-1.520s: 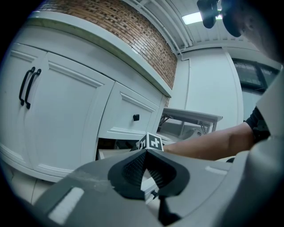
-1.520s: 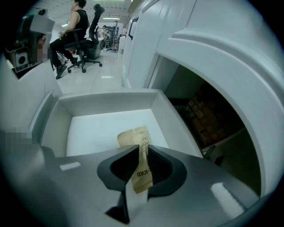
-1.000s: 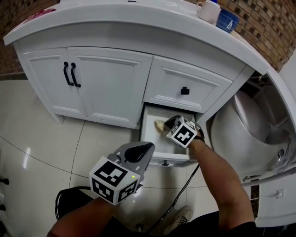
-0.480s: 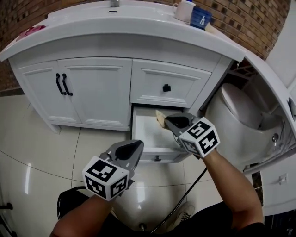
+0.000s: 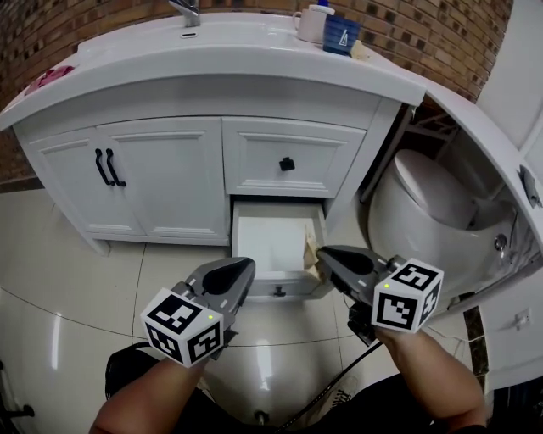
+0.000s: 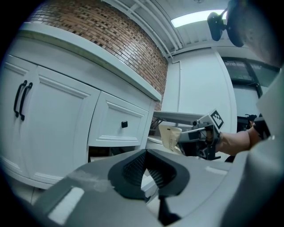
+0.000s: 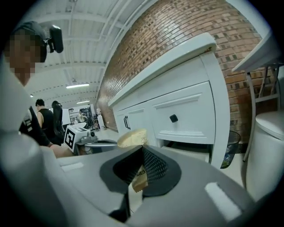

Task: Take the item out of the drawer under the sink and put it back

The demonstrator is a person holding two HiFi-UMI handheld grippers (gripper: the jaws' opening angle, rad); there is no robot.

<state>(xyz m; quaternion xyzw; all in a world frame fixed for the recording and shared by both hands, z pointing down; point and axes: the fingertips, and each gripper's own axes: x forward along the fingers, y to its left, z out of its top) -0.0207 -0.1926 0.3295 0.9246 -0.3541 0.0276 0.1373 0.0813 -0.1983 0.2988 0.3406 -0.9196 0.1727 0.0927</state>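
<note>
The bottom drawer (image 5: 273, 276) under the sink counter stands pulled open, and what shows of its white inside is bare. My right gripper (image 5: 323, 255) hangs in front of the drawer's right corner, above its level, shut on a tan paper packet (image 5: 311, 252). The packet (image 7: 132, 138) sticks up out of the jaws in the right gripper view, and the left gripper view shows the packet (image 6: 170, 136) held by the right gripper (image 6: 193, 135). My left gripper (image 5: 232, 275) hovers left of the drawer front, its pads (image 6: 135, 166) together with nothing between them.
Above the open drawer is a shut drawer with a black knob (image 5: 288, 164). Left of it are two cabinet doors with black handles (image 5: 106, 167). A white toilet (image 5: 424, 203) stands close on the right. Cups (image 5: 327, 25) sit on the counter. A black cable (image 5: 327, 386) trails by my feet.
My right gripper has risen out of the drawer with the packet, come toward me and rolled. The left gripper has hardly moved.
</note>
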